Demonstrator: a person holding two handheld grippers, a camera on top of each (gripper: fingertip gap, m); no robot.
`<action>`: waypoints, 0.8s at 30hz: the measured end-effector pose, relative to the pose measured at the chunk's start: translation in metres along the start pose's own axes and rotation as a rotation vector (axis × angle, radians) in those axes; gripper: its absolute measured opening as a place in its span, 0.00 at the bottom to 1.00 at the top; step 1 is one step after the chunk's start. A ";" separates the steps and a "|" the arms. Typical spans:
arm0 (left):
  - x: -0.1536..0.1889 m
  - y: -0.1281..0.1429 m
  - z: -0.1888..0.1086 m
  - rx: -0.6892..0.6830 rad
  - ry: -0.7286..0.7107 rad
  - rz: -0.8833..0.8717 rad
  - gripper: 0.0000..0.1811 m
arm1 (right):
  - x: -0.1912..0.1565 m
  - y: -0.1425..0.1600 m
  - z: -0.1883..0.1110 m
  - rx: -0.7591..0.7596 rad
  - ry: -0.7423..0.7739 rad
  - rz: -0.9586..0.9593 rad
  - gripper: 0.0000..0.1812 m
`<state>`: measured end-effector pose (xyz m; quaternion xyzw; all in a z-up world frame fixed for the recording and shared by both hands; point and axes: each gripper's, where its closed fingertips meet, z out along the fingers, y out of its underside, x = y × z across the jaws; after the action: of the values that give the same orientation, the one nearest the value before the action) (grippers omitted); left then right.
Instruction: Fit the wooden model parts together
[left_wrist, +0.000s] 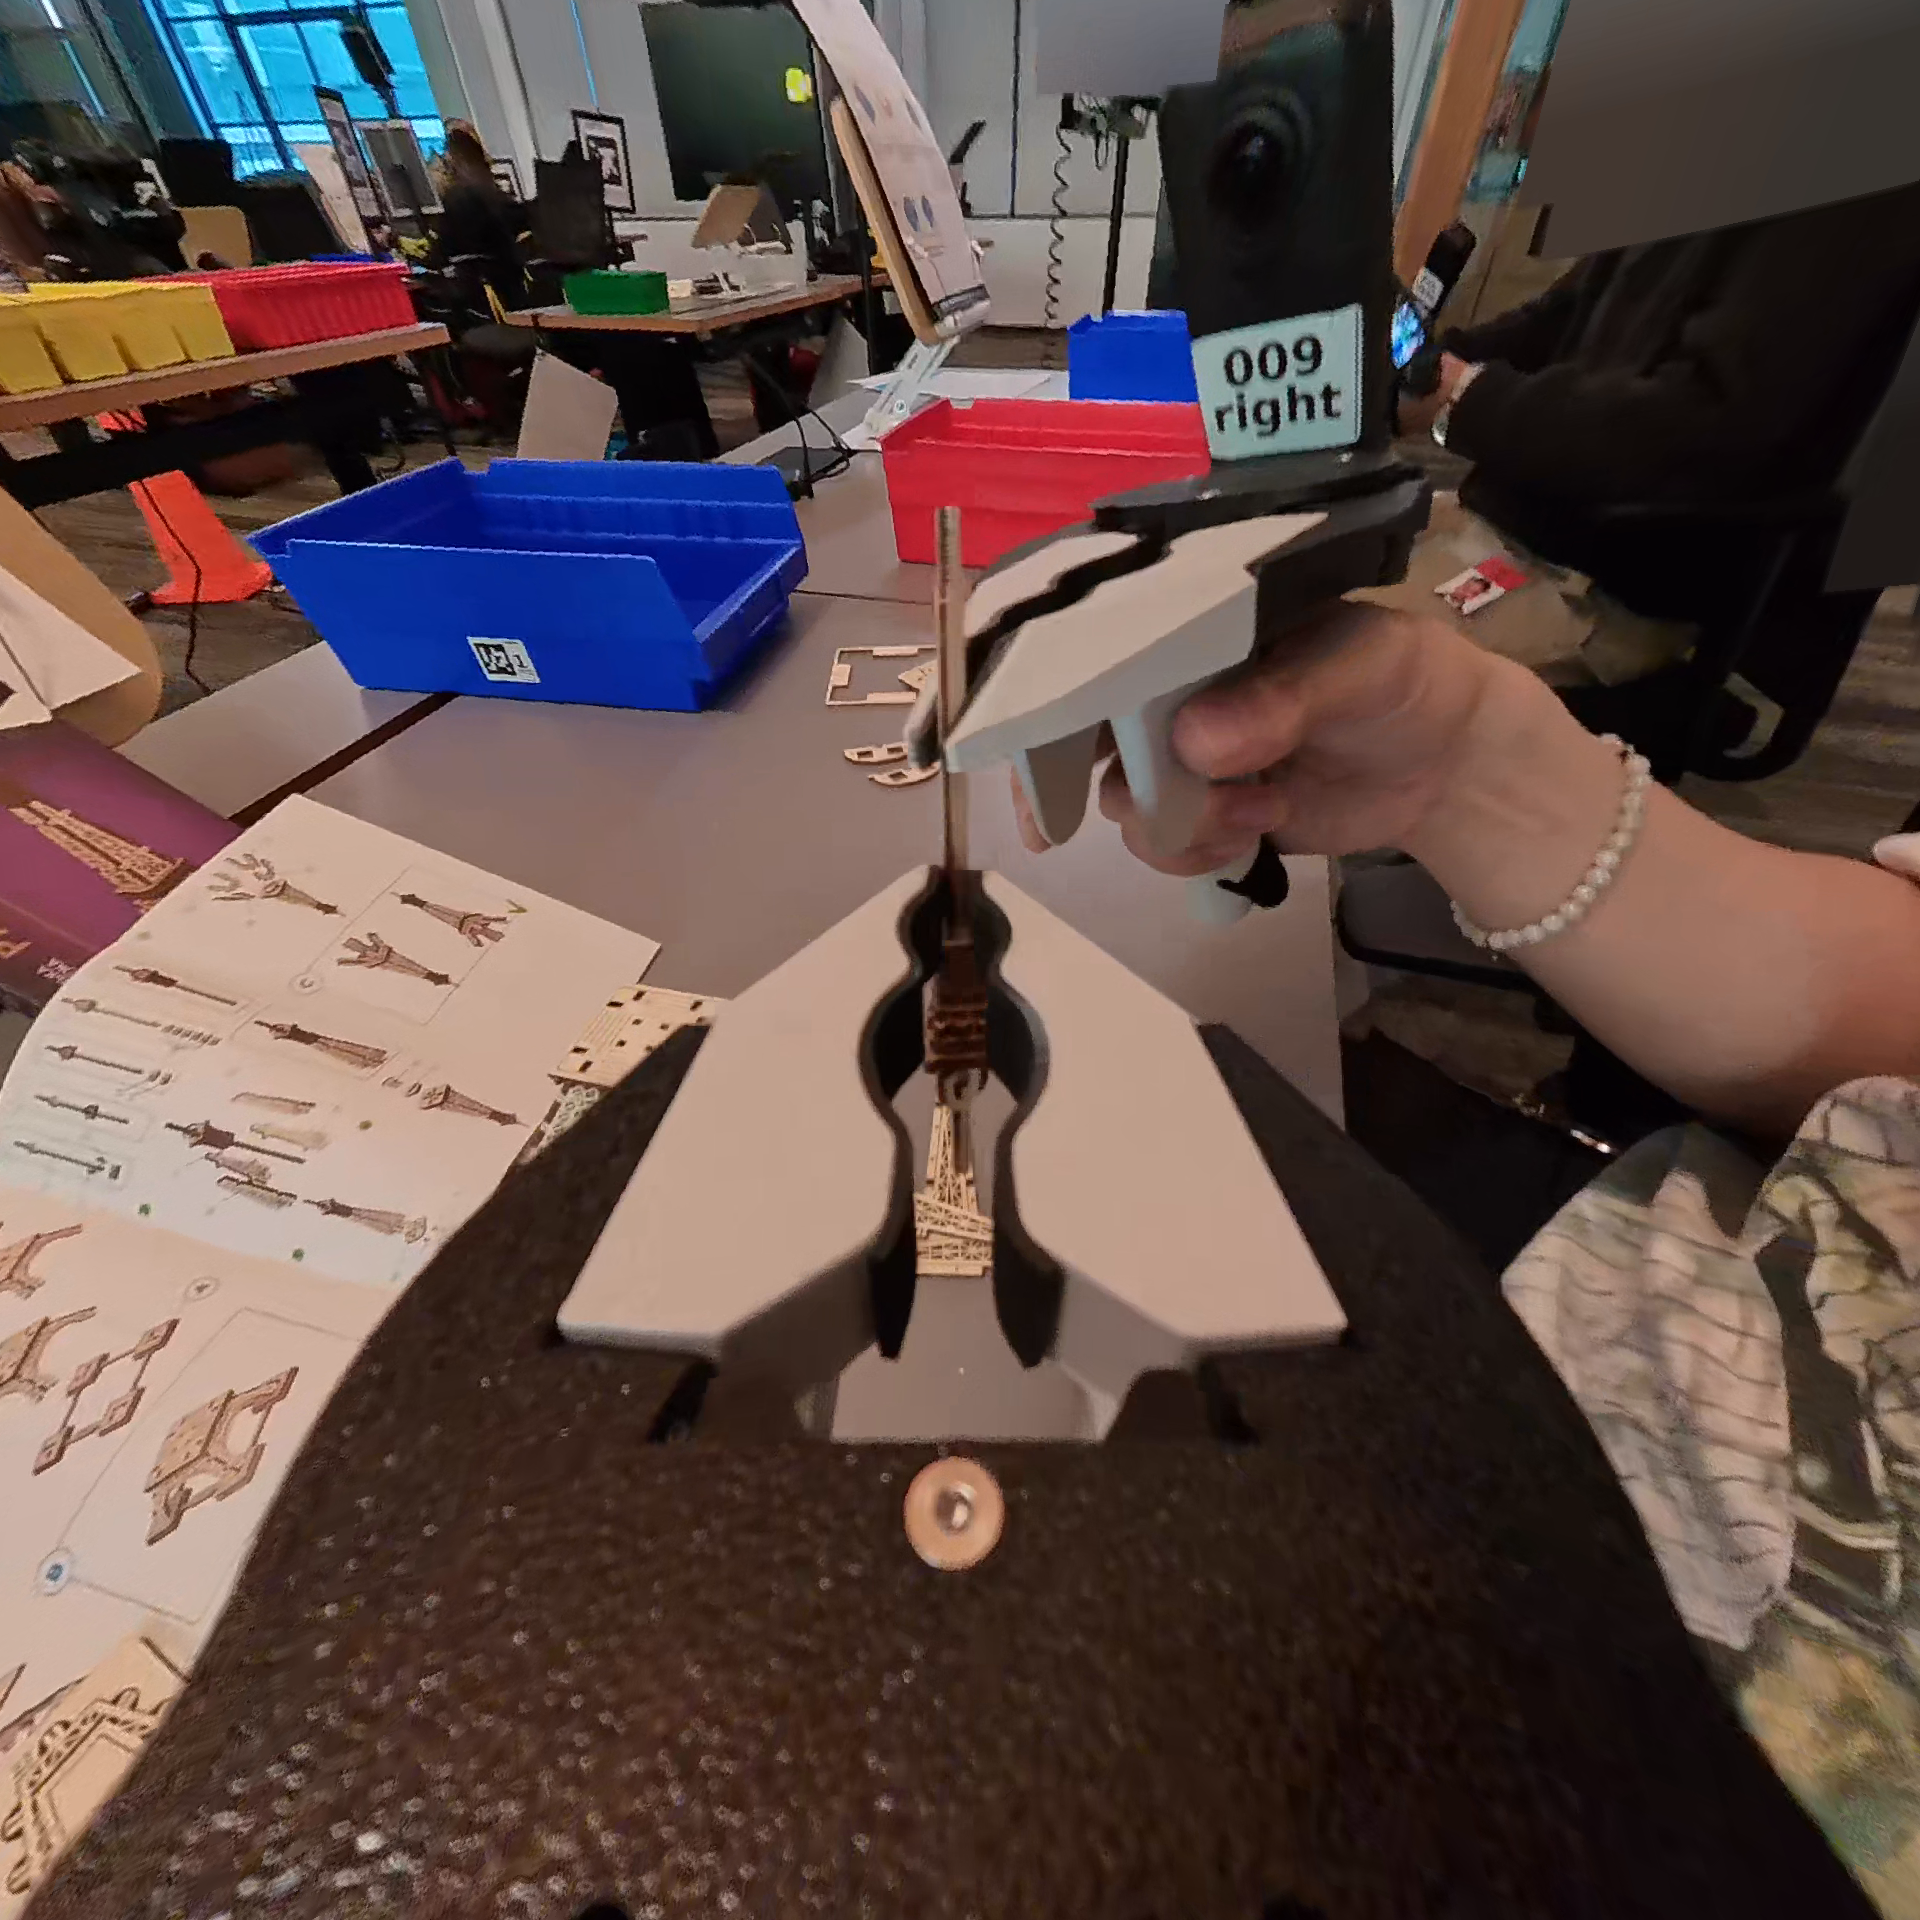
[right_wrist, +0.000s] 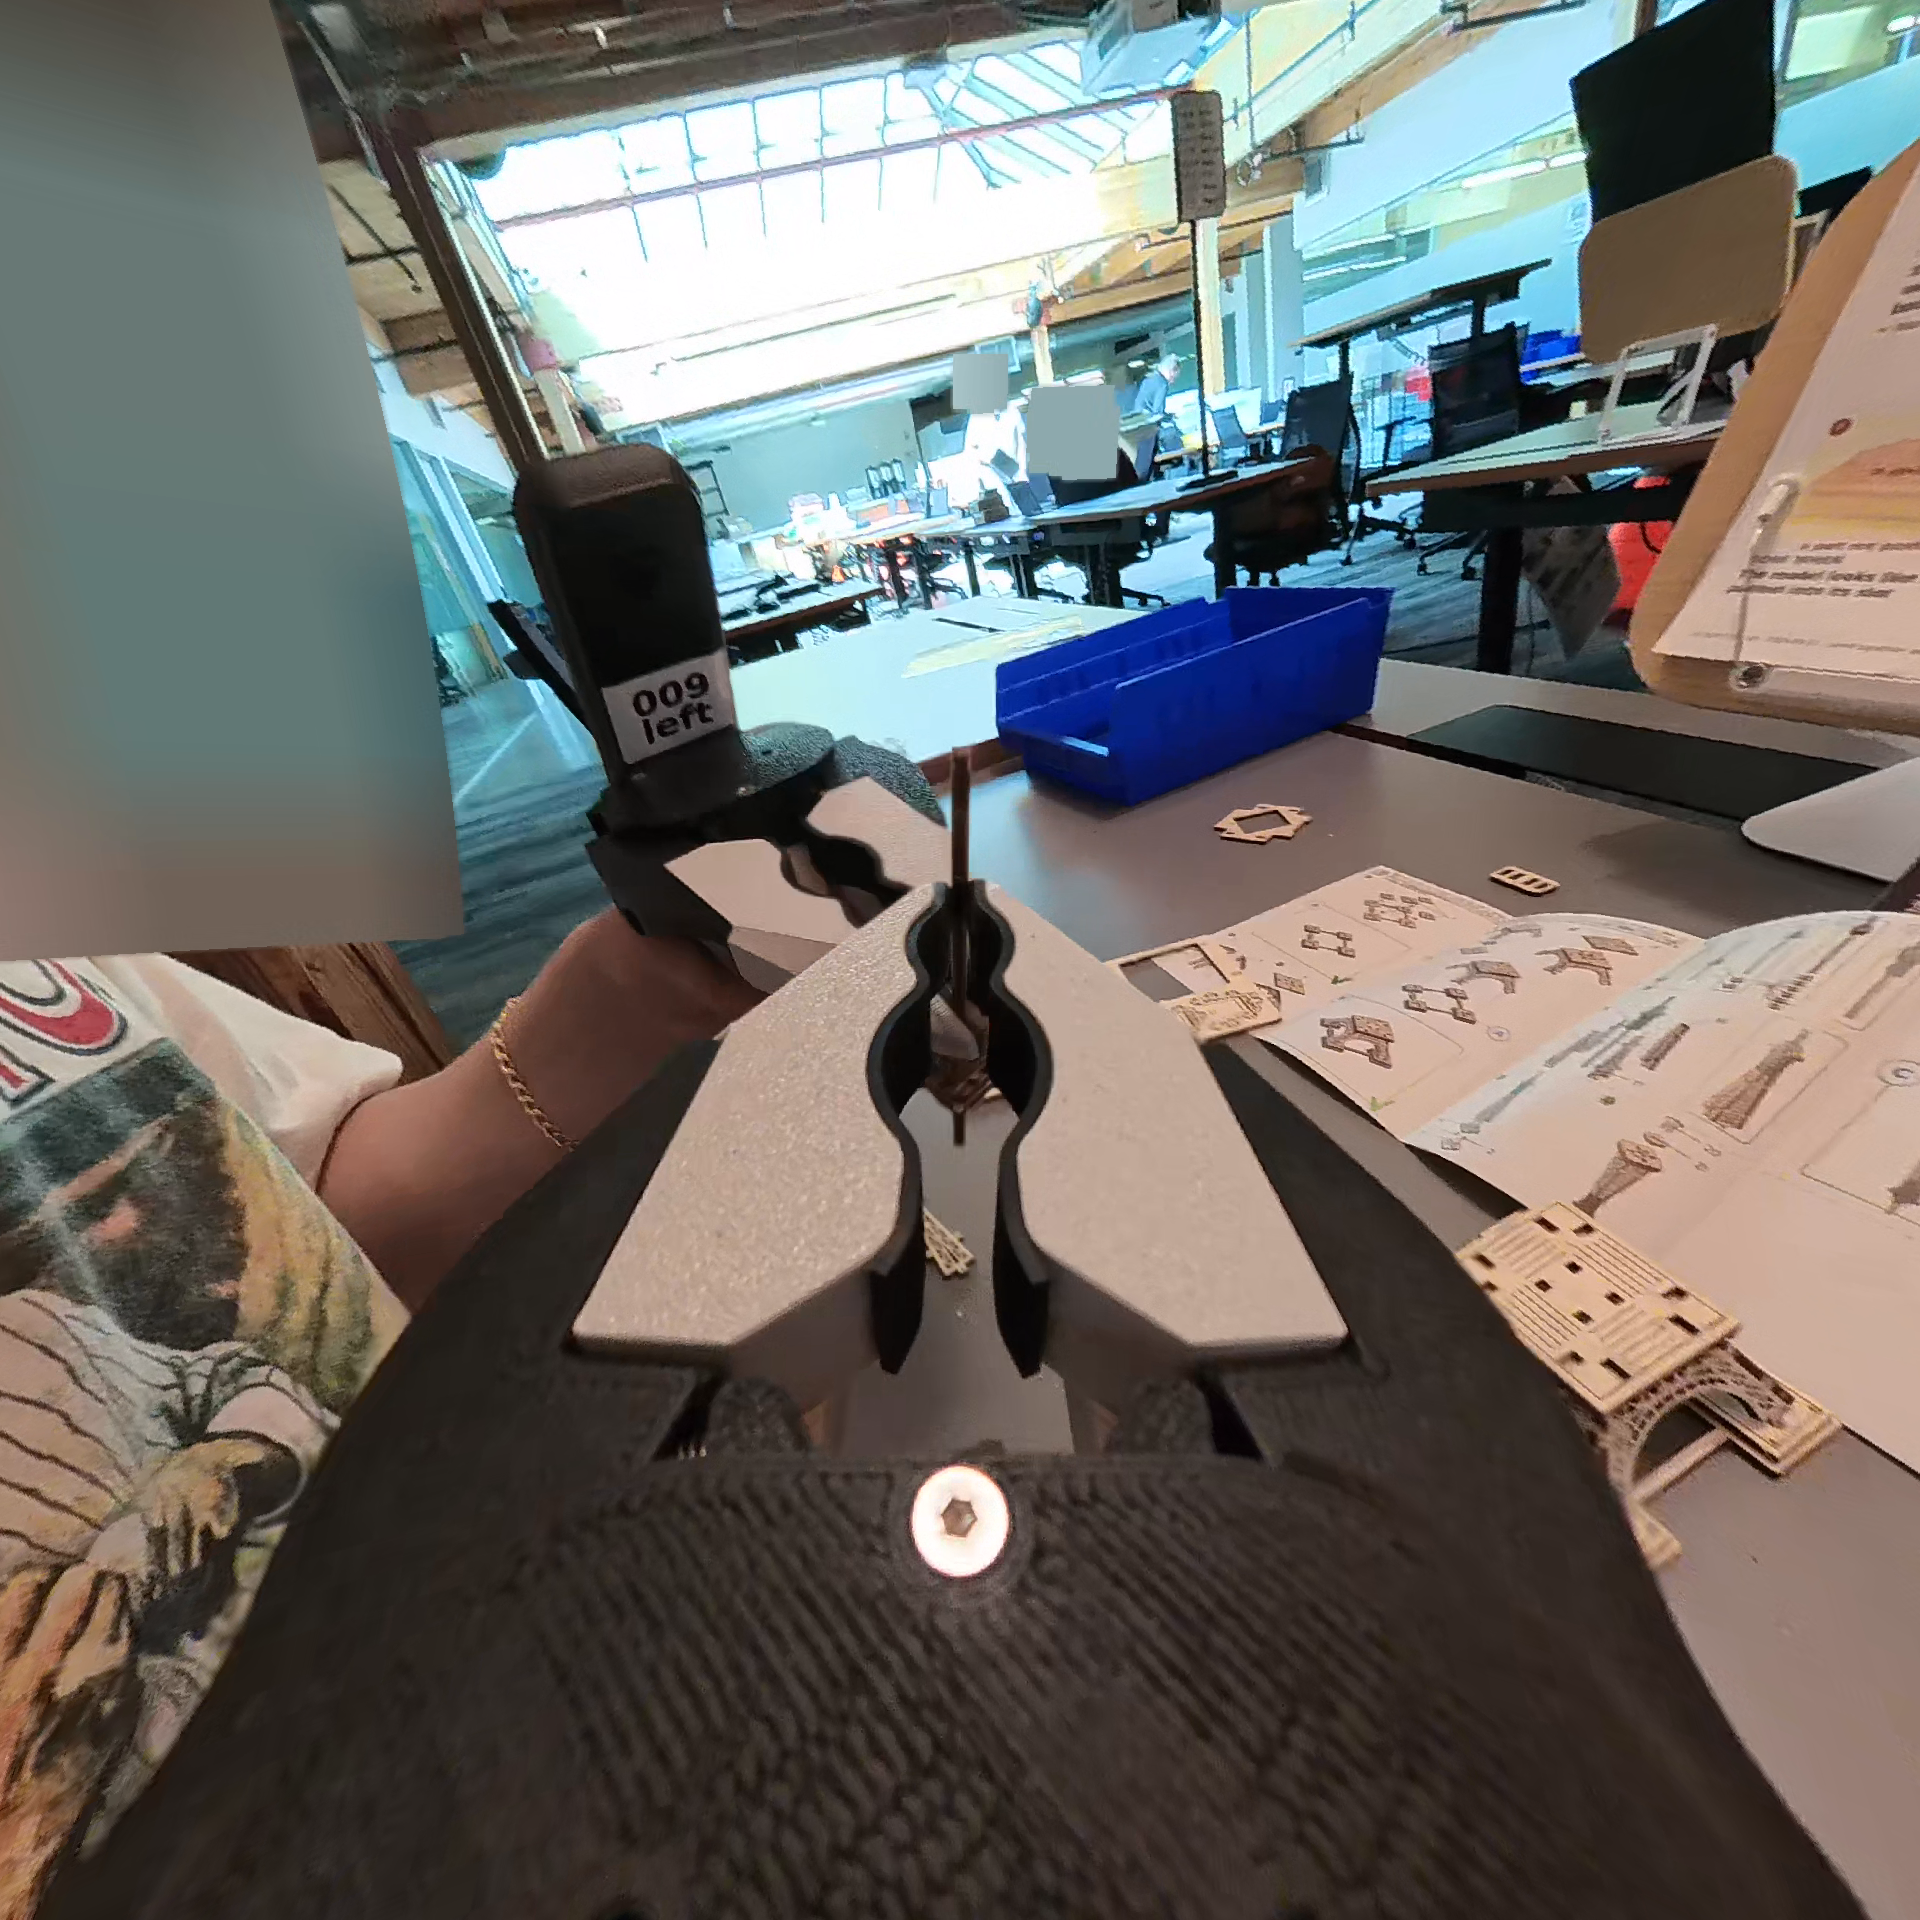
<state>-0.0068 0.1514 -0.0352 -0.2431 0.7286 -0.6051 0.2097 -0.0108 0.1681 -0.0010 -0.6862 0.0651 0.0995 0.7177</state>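
My left gripper (left_wrist: 954, 894) is shut on the upper section of a wooden lattice tower (left_wrist: 951, 1216), which stands upright between its grey fingers. A dark stacked collar (left_wrist: 954, 1023) sits above the lattice. A thin spire rod (left_wrist: 948, 623) rises out of the fingertips. My right gripper (left_wrist: 935, 732) comes in from the right and is shut on that rod above the left gripper. In the right wrist view the right gripper (right_wrist: 961, 899) is pinched on the rod (right_wrist: 961, 821), and the left gripper (right_wrist: 883, 883) sits just behind it on the left.
An instruction sheet (left_wrist: 312, 1039) lies on the grey table (left_wrist: 644, 790) at left. The tower's wooden base (right_wrist: 1621, 1340) lies at right. Loose wooden pieces (right_wrist: 1262, 826) are scattered behind. A blue bin (left_wrist: 540, 582) and a red bin (left_wrist: 1039, 468) stand at the back, near a clipboard stand (right_wrist: 1787, 468). Only a small space, under 4 cm, lies between the two pairs of fingers. Both grippers' tips are roughly 20 cm from the tower's wooden base (right_wrist: 1621, 1340). It turns up in the left wrist view (left_wrist: 670, 1013) as well.
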 end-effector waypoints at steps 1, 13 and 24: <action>-0.001 0.003 0.000 -0.011 -0.002 0.010 0.00 | 0.001 0.002 0.000 -0.015 0.009 -0.010 0.00; -0.007 0.034 -0.007 -0.085 0.080 0.102 0.00 | 0.010 0.025 0.001 -0.148 0.057 -0.093 0.05; -0.009 0.088 -0.009 -0.354 0.113 0.329 0.00 | 0.014 0.070 -0.013 -0.505 0.063 -0.275 0.16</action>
<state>-0.0134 0.1771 -0.1201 -0.1197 0.8635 -0.4385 0.2185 -0.0132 0.1584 -0.0728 -0.8481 -0.0332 -0.0069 0.5287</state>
